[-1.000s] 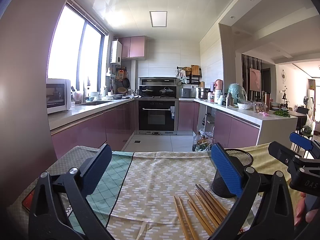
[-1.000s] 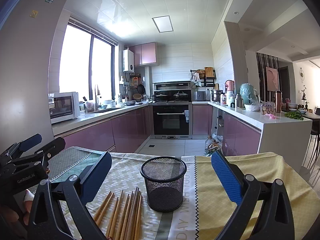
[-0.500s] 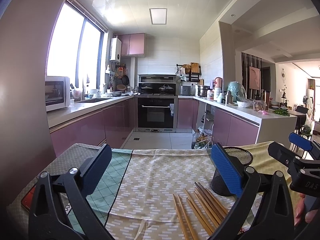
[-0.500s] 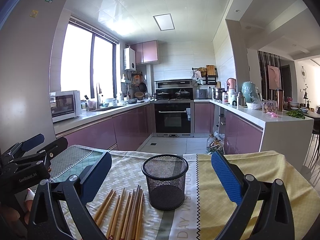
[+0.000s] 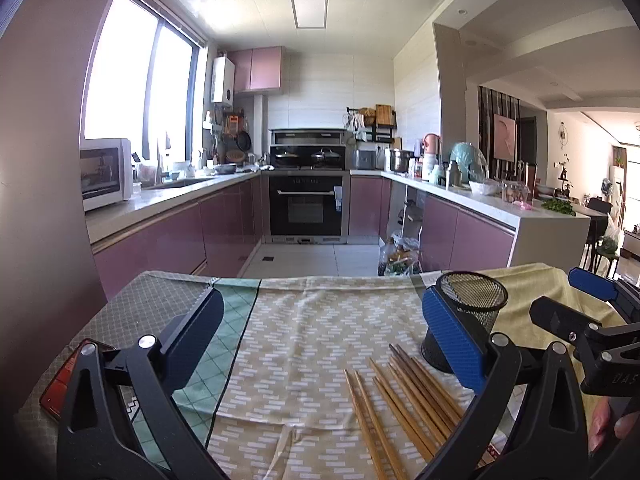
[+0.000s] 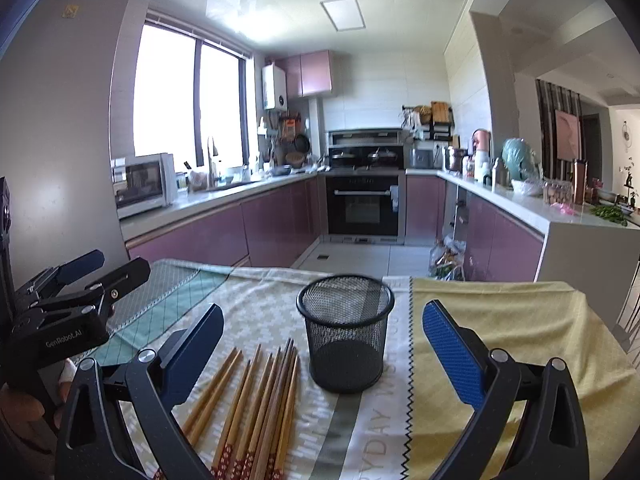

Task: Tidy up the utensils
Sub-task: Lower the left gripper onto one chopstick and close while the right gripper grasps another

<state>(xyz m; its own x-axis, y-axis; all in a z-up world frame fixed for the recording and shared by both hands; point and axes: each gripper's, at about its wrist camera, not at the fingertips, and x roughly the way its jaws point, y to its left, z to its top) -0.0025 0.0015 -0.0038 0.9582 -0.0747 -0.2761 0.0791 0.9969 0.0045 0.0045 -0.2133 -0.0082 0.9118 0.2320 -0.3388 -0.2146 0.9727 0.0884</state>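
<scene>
Chopsticks [image 6: 256, 408]: loose bundle of wooden sticks lying flat on the table [image 6: 500, 332], on the patterned cloth [image 5: 312, 340], roughly parallel, patterned red ends toward the camera in the right wrist view. None inside the holder. Just right of them, near but apparently not touching, stands a black mesh cup [image 6: 346, 340], upright, nothing visible in it; sits where the patterned cloth meets the yellow cloth [image 6: 520, 320].

Right hand-held gripper [image 6: 323, 344]: both blue-padded fingers spread wide, nothing between them, above the table w/ the mesh cup framed in the gap and the chopsticks by its left finger.

Left hand-held gripper [image 5: 323, 344]: also spread wide, holding nothing; chopsticks lie low and to the right in its view, its right finger overlapping the mesh cup in the picture. Bit of a person's hand [image 5: 608, 424] at the far right edge, behind the other tool.

Table's left part has a green-checked cloth [image 5: 224, 344]; a red flat item [image 5: 60, 380] near the left corner, can't tell what. Beyond: kitchen w/ purple cabinets [image 6: 280, 216], oven [image 6: 362, 206], microwave [image 6: 144, 184].
</scene>
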